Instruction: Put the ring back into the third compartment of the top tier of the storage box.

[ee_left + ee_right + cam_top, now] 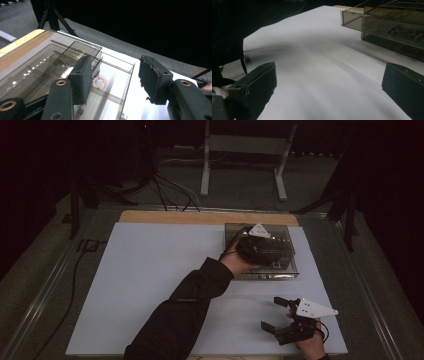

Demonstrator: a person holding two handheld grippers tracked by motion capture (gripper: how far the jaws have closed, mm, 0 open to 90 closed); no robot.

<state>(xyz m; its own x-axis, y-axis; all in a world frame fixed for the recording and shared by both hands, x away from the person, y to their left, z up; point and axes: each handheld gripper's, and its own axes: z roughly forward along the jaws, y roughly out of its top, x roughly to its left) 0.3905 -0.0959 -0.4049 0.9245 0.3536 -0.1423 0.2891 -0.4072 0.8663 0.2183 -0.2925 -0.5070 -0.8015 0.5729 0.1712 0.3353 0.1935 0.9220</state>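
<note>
The left gripper (113,80) is held over a smoky clear drawer box (280,265), jaws wide apart and empty, above a pink bead ring (100,82). The right gripper (276,314) is held near the counter (150,270) edge, jaws spread, nothing gripped.

The person wore a black long sleeve (180,320). Both tongs were black, the left tongs (112,82) and the right tongs (275,314) alike, each topped by a grey three-cornered plate (314,309). The left tongs had brass-coloured eyelets (60,82) and worn black pads (150,80).
</note>
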